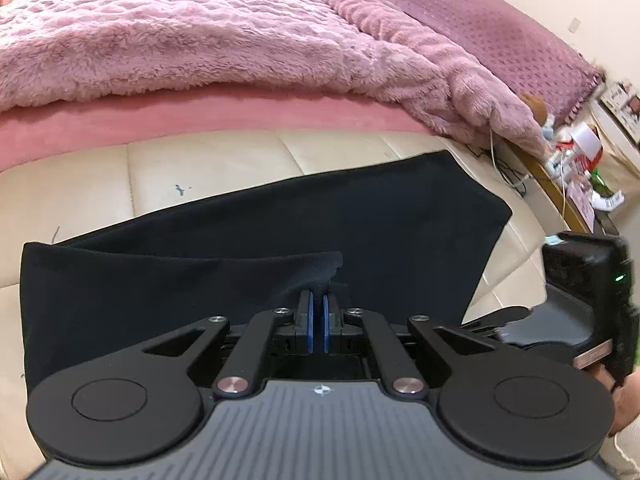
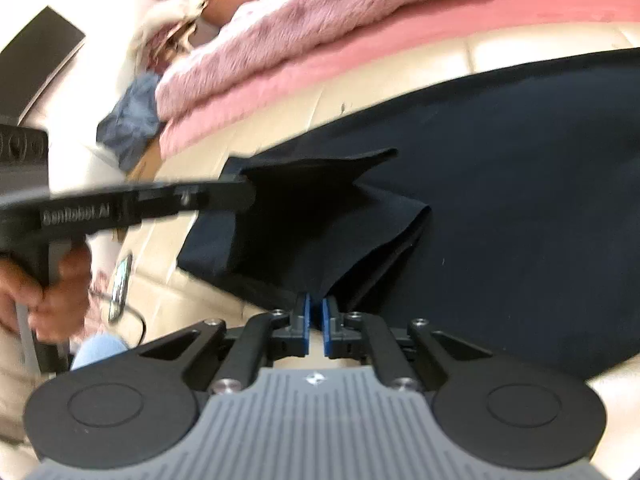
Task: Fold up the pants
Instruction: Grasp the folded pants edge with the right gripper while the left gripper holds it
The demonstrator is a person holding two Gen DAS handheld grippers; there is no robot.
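The pants (image 1: 280, 232), black, lie spread across the cream padded surface (image 1: 192, 168), filling the centre of the left wrist view and the centre and right of the right wrist view. A pink fleece blanket (image 1: 180, 32) sits beyond the pants, along the top of both views, over a pink sheet (image 1: 200, 112).

Left tongs (image 1: 318, 322): closed on the pants. A small raised point of black fabric stands between the blue pads (image 1: 310, 320), at lower centre of the left wrist view. In the right wrist view the same tongs (image 2: 246, 190) enter from the left edge and meet a lifted flap of fabric at centre left. The left hand (image 2: 44, 296) grips the handle at the lower left edge.

Right tongs (image 2: 316, 320): closed on the pants. A fold of fabric rises from the blue pads (image 2: 307, 320) at lower centre of the right wrist view and hangs in pleats toward the upper right. In the left wrist view the body of the right unit (image 1: 588, 300) shows at the right edge; its fingertips are hidden there.

Clutter occupies a shelf (image 1: 576, 160) at the right edge of the left wrist view. A blue cloth (image 2: 128, 120) lies at upper left of the right wrist view. That view is motion-blurred.
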